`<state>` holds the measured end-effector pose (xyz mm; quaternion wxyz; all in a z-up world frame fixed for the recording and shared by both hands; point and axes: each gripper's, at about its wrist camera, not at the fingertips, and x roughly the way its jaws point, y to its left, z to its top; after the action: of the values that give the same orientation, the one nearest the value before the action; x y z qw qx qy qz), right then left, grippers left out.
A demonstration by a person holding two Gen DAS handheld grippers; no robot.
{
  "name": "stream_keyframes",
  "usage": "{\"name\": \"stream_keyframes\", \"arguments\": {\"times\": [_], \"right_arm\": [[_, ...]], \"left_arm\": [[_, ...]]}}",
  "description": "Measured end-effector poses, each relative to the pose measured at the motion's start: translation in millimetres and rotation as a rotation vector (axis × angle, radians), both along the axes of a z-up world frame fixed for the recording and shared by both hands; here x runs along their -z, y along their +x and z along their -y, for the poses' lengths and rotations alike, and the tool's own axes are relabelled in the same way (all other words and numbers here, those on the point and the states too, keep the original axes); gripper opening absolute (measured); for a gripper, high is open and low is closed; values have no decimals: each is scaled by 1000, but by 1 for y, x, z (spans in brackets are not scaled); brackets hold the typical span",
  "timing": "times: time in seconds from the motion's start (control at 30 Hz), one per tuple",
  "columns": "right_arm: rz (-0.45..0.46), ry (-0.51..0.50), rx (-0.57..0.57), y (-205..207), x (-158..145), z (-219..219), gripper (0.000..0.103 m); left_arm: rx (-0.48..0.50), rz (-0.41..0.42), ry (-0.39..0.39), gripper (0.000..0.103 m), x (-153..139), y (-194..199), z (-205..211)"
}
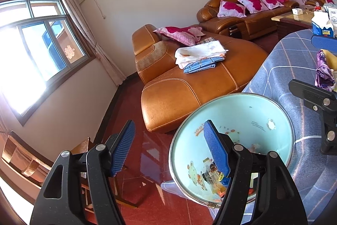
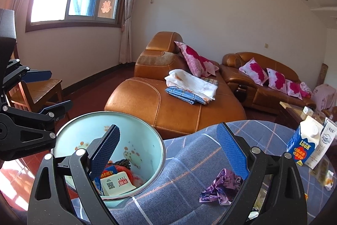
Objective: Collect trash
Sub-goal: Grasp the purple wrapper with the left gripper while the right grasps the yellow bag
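Collecting trash at the tabletop's edge. Your left claw (image 1: 168,149) hangs over the pale blue bin (image 1: 273,107), its jaws standing apart with nothing between them; whatever it carried is not visible in its grip, and the bin already holds cartons and wrappers (image 2: 118,182). Your right claw (image 2: 168,153) is likewise spread and empty, poised above the checked blue cloth of the tabletop (image 2: 185,161). The next piece of trash appears to be the crumpled purple wrapper (image 2: 221,187), lying on the cloth just beside the right finger (image 2: 231,153) and near the bin's rim. To take it well, lower the right claw so the wrapper sits squarely between the pads, and close on its bulk, not on a loose corner, since thin foil slips and may drag the cloth. Keep the left claw clear of the bin mouth. The blue milk carton (image 2: 299,147) stands farther right, well apart.
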<state>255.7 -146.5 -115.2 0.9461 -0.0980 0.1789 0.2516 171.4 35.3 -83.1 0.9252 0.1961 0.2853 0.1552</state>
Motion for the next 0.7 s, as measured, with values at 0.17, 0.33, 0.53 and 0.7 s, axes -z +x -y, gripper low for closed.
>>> {"name": "stream_keyframes", "arguments": {"times": [0.17,0.33,0.53,0.7], "right_arm": [[-25,-3,132,-11,1,33,91],[-60,31,289,-21,3,87,91],[-104,56,444,-35,10,149,91],[-157,84,500,-42,18,175,91]], "left_arm": [[40,-11,-8,67,4,-4,17],[113,-23,-15,68,9,-8,46],[181,-30,-22,68,11,-14,72],[216,-42,-38,68,14,-17,86]]}}
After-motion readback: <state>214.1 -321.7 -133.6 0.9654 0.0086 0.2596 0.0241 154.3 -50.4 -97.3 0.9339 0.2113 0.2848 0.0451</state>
